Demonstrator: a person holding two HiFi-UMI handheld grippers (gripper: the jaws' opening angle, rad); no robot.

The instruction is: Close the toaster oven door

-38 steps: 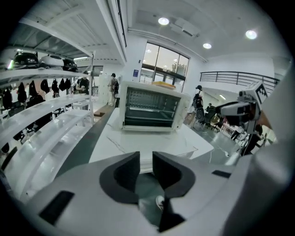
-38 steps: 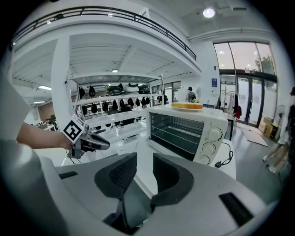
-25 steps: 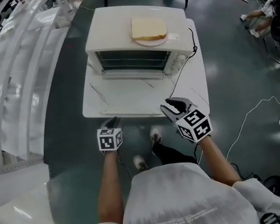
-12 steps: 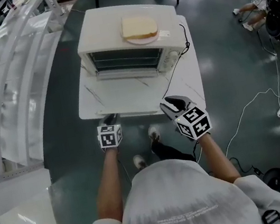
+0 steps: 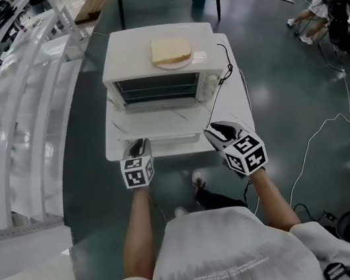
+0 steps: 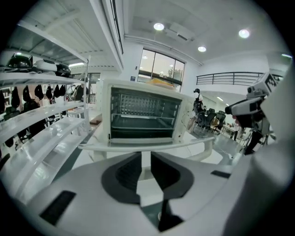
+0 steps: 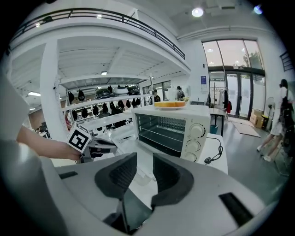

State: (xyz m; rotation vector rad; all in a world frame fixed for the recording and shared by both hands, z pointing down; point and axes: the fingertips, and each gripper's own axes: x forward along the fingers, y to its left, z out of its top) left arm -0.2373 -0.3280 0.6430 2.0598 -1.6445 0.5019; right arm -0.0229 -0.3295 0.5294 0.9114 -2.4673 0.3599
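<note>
A white toaster oven point(image 5: 158, 65) stands on a small white table point(image 5: 240, 101). Its glass door point(image 5: 158, 120) is dropped open and lies flat toward me. A slice of bread point(image 5: 170, 49) rests on a plate on the oven's top. My left gripper point(image 5: 137, 148) sits at the door's front left edge, its jaws shut on nothing. My right gripper point(image 5: 217, 132) hovers at the front right corner, also shut and empty. In the left gripper view the door's edge point(image 6: 147, 146) runs just beyond the gripper point(image 6: 143, 159). The right gripper view has the oven point(image 7: 173, 129) ahead of the gripper point(image 7: 144, 161).
A long white shelf rack point(image 5: 18, 123) runs along the left of the table. The oven's black power cord point(image 5: 226, 73) trails over the table's right side. Cables point(image 5: 322, 137) lie on the floor to the right. A person point(image 5: 322, 6) sits at the far right.
The head view has shifted, so the oven sits a little differently in frame. Both grippers have edged up to the open door's front edge. The door still lies open.
</note>
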